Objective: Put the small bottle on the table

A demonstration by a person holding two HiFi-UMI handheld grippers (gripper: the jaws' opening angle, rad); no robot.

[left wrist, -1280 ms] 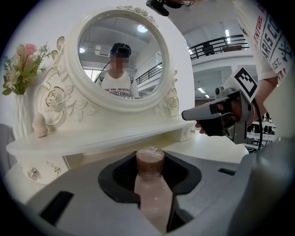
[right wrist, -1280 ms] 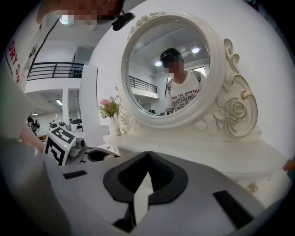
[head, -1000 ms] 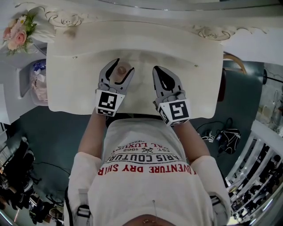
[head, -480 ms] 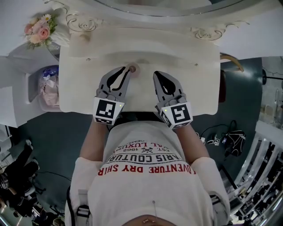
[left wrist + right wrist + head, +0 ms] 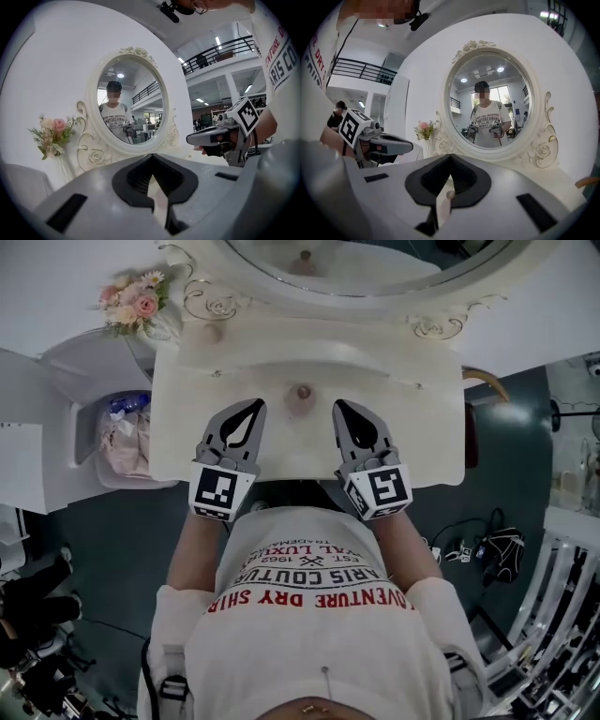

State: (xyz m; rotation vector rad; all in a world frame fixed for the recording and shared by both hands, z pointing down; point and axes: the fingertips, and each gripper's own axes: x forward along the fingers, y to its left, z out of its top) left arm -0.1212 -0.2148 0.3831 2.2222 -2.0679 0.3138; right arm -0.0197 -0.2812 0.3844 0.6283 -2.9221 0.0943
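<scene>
The small pink-capped bottle stands upright on the cream dressing table, near its middle, with nothing holding it. My left gripper hovers just to its left and nearer me; its jaws have just been closing and now meet with nothing between them. To the bottle's right my right gripper is shut and empty too. In the right gripper view the bottle peeks through the window below the jaws, and the left gripper shows at the left.
An oval mirror in an ornate frame rises at the table's back edge. A pink flower bunch sits at the back left. A bin with bags stands left of the table, and cables lie on the floor at the right.
The left jaws, open around the bottle before, pulled back off it and closed. Both grippers drew back toward me and rose; the bottle stays standing on the table.
</scene>
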